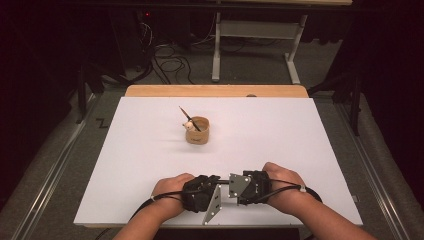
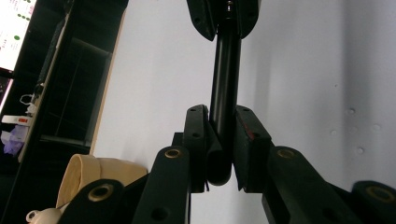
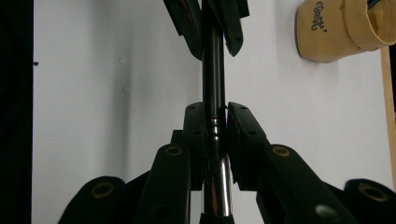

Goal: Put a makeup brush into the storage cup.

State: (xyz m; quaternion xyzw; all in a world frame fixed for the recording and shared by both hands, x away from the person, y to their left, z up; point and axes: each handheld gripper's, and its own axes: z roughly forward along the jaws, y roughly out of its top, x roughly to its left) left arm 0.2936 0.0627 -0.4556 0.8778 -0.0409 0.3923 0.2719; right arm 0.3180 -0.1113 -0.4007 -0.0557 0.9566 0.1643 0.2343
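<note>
Near the front edge of the white table (image 1: 150, 150), the two grippers faced each other tip to tip, and between them ran a slim black pen (image 2: 224, 93), a smooth glossy tube held level just above the sheet. In the left gripper view its plain rounded end sat between the pads; in the right gripper view the pen showed a ringed joint and a shinier, chrome-like stretch near that gripper's body. The left gripper (image 1: 212, 184) was closed on the rounded end, its pads pressing the barrel from both sides. The right gripper (image 1: 231, 183) was clamped in the same way on the ringed end, so the pen was gripped at both ends, with each gripper's jaws seen at the far end of the other's view. Farther back, near the middle of the table and well apart from the hands, stood a tan cup (image 1: 198, 130) with a dark pencil (image 1: 189, 118) leaning out of it to the left and a small pale figure (image 1: 188, 125) at its rim. The right gripper view showed a short dark cursive word printed on the cup's side, too small to read. Nothing lay between the cup and the grippers. Beyond the table were cables on the floor and a grey stand (image 1: 216, 50).
</note>
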